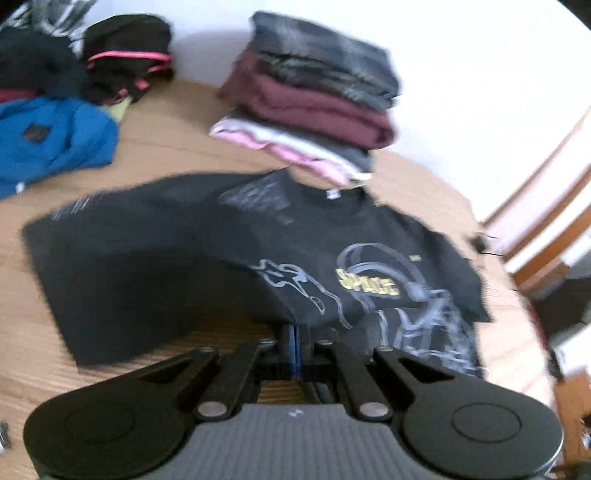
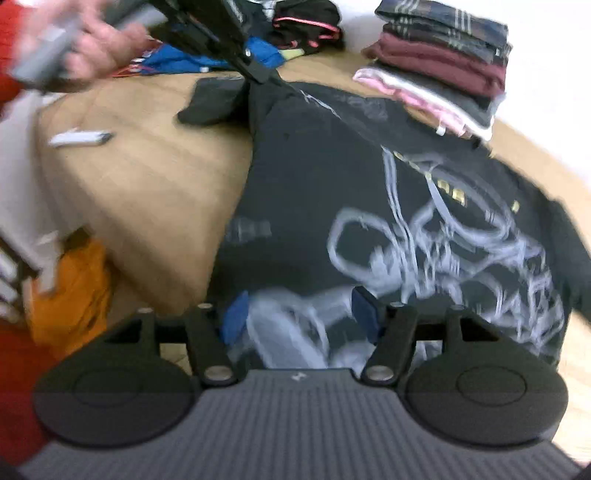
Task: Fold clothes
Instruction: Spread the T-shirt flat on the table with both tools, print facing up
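Folded stack behind T-shirt

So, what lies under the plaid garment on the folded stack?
Under the plaid garment lie a maroon one, then pink and grey pieces. The stack hides the table beneath.

Wooden table, light oak grain, round edge visible at right in the left wrist view. Plain white wall behind the far side of the table. At far right, white panels with wood-coloured trim, possibly a door or frame; too blurred to tell which. In the right wrist view the table edge drops off at left; below it an orange item near the floor and a red surface at the near left edge. Light is even and diffuse. Both views are motion-blurred.
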Action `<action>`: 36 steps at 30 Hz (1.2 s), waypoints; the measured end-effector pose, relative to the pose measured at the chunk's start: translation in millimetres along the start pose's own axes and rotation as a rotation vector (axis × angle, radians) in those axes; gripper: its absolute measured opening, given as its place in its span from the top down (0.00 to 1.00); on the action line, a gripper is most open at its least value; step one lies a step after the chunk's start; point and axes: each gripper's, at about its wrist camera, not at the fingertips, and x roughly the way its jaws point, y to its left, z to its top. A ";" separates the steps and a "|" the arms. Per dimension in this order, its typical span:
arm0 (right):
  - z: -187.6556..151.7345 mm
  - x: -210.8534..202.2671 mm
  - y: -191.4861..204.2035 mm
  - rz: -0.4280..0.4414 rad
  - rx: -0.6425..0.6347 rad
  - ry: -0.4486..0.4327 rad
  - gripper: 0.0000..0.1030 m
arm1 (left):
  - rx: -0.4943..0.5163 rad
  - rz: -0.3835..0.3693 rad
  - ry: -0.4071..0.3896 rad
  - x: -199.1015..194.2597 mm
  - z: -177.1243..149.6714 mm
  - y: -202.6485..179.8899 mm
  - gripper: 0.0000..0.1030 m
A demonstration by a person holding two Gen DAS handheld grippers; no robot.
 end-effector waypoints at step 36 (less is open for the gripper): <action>12.2 -58.9 -106.3 0.316 0.425 -0.045 0.96 | -0.059 -0.351 0.334 43.4 -160.9 -32.1 0.34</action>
